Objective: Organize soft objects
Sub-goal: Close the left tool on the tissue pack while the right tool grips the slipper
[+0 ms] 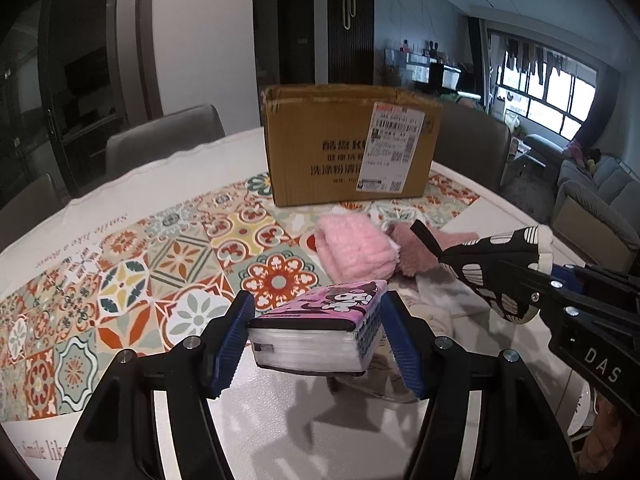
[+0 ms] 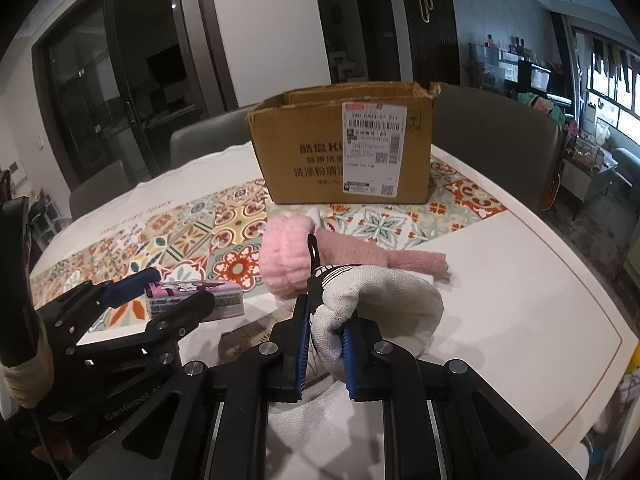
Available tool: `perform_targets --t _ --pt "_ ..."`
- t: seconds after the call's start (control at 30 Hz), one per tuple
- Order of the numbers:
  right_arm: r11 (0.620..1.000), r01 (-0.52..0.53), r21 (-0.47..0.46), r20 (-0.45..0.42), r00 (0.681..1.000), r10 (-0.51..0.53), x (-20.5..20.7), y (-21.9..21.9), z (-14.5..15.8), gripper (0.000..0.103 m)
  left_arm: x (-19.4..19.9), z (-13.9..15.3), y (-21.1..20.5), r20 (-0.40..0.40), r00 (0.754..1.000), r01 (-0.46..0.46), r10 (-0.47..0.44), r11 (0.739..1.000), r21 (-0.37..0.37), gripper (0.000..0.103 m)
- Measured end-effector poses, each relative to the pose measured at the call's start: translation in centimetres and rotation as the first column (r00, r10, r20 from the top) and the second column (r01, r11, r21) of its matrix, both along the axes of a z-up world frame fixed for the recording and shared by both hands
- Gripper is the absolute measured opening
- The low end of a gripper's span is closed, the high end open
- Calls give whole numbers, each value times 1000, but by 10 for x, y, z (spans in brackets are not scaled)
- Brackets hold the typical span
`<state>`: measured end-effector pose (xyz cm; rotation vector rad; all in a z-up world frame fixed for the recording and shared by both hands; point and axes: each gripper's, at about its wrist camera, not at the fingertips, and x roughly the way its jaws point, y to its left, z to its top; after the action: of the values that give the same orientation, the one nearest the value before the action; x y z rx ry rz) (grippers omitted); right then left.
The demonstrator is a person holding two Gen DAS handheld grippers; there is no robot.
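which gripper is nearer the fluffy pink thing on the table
Right. The right gripper, shut on a black-and-white mitt, sits just in front of the fluffy pink thing. The left gripper, holding a tissue pack, is farther back.

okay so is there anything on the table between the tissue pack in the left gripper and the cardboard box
Mostly no. The left gripper holds the tissue pack; bare patterned mat leads to the cardboard box. Only the fluffy pink cloth lies slightly right of that path.
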<state>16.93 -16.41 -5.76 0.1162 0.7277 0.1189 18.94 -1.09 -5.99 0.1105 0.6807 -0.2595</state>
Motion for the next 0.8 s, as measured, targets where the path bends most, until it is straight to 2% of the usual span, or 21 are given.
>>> perform_targets --t 0.43,0.8 --pt "1000 -1 30 97 995 -1 -9 -11 31 16 -11 43 -8 100 995 -27 28 1000 -11 64" --pt "999 5 33 188 982 -11 5 -23 57 16 -3 75 -17 221 975 -24 30 999 -28 61"
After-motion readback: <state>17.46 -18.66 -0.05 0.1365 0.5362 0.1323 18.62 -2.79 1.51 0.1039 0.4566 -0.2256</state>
